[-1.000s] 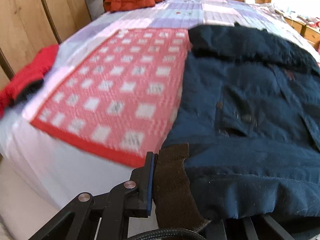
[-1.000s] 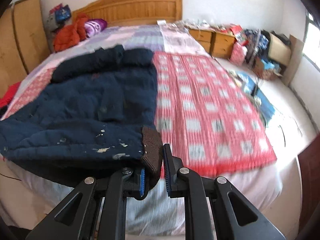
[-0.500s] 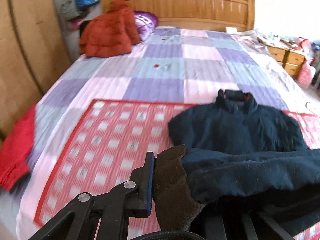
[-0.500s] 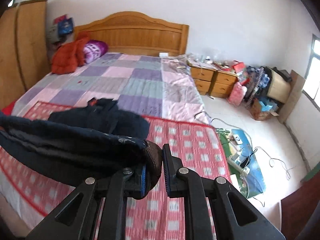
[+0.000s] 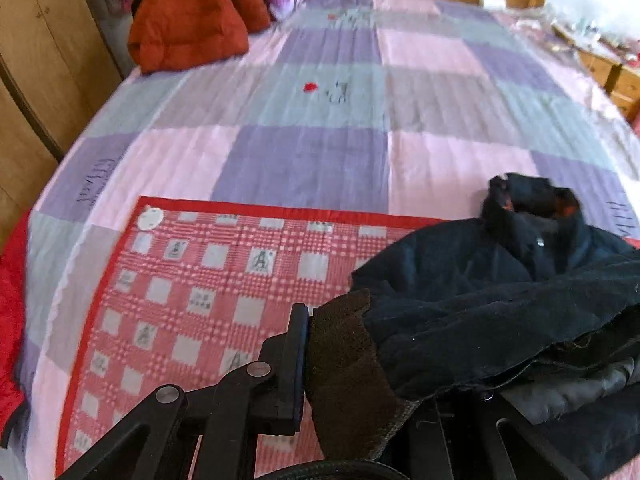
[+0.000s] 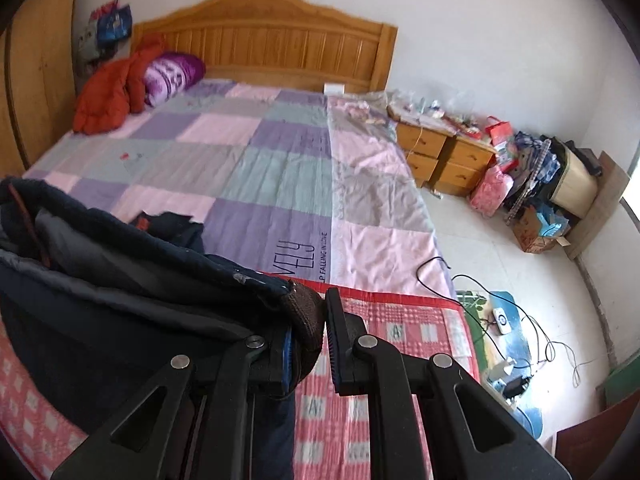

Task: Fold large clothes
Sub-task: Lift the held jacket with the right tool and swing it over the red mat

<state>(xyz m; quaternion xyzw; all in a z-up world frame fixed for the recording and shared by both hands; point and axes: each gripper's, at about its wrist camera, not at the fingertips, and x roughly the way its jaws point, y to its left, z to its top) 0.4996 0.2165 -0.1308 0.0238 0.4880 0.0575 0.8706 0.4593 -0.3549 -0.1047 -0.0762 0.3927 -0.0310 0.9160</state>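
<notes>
A dark navy padded jacket (image 5: 500, 300) lies partly on the red checked mat (image 5: 192, 300) on the bed, collar toward the headboard. My left gripper (image 5: 352, 364) is shut on the jacket's brown knit cuff (image 5: 344, 376) and holds the hem end raised over the jacket body. Only its left finger shows; cloth hides the other. My right gripper (image 6: 310, 338) is shut on the other brown cuff (image 6: 306, 316), with the jacket (image 6: 120, 300) draped to its left, grey lining showing.
The bed has a pink and purple patchwork cover (image 5: 320, 128). An orange jacket (image 5: 188, 20) and purple pillow (image 6: 172, 76) lie by the wooden headboard (image 6: 272, 48). Wardrobe (image 5: 36, 60) on the left. Nightstands (image 6: 444, 156), clutter and cables on the floor at right.
Both grippers have lifted the jacket's lower end and carried it forward toward the collar, folding it over the body. Both stay shut on the cuffs.
</notes>
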